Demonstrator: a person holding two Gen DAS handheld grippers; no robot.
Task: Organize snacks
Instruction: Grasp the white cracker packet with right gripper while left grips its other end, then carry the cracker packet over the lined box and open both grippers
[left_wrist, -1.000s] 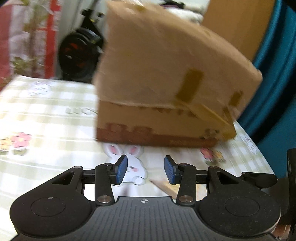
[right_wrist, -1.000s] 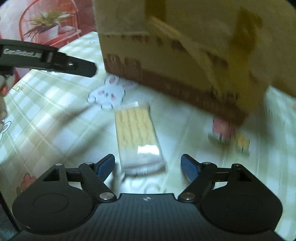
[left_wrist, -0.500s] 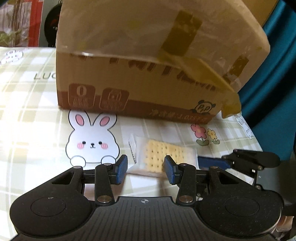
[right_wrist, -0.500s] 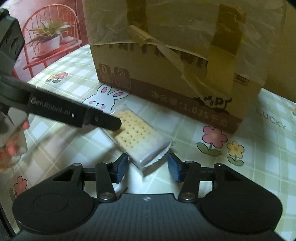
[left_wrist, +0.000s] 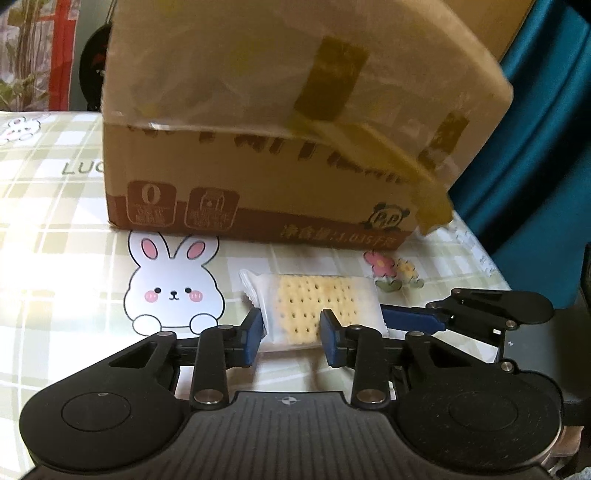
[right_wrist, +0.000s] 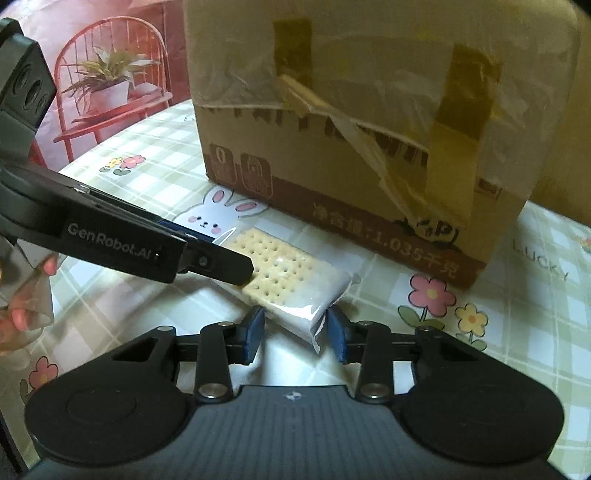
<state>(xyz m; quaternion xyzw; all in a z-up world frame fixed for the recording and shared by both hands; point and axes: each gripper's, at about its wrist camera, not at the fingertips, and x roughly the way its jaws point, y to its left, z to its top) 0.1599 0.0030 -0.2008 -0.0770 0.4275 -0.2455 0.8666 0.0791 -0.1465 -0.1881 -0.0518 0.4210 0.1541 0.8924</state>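
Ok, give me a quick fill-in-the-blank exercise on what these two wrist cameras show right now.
1. The cracker packet lies on the tablecloth in front of a ____ box.
2. Left of the packet, the cloth shows a printed white ____.
3. The right tool straddles the packet's sealed ____.
4. The packet's wrapper is ____, so the crackers show.

Missing words: cardboard; rabbit; end; clear

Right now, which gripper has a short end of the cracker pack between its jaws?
The right gripper: the cracker pack has its crimped short end between its jaws. The left gripper faces the pack's long side instead.
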